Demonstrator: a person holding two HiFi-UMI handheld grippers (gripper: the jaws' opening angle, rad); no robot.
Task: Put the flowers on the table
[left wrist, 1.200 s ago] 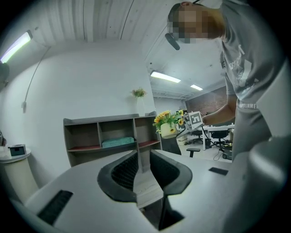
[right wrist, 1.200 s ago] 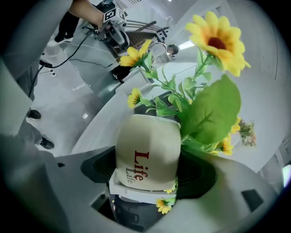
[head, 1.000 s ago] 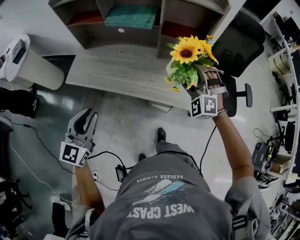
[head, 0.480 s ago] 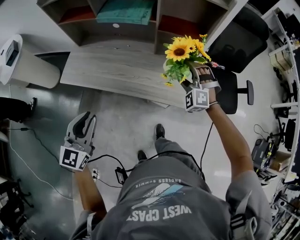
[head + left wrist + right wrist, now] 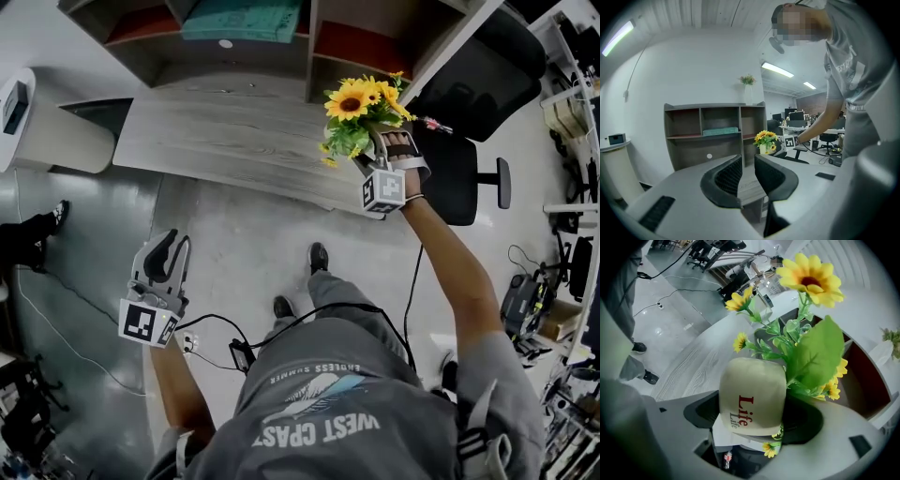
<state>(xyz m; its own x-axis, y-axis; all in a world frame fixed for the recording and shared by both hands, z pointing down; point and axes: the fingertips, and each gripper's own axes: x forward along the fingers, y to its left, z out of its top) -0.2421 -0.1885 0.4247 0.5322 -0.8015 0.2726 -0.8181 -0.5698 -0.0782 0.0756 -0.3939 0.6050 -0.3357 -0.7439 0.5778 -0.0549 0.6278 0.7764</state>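
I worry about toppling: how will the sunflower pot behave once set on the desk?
Probably top-heavy: the flowers and leaves rise tall and spread wider than the small pot, so a nudge may tip it. The pot looks rigid: the right gripper clamps it without visible denting.

We look steeply down from the head camera, over the person's shoulders, onto the grey table (image 5: pixel 234 141), the floor (image 5: pixel 244 234) and both outstretched arms. The camera on the left gripper (image 5: pixel 747 164) sits low and well back, facing level across the room toward the shelf unit (image 5: pixel 715 131), with the flowers (image 5: pixel 765 139) small in the distance. The camera on the right gripper (image 5: pixel 389 148) rides tight against the pot (image 5: pixel 752 397), peering up through the blooms. All three views share the flowers, table and shelf unit.
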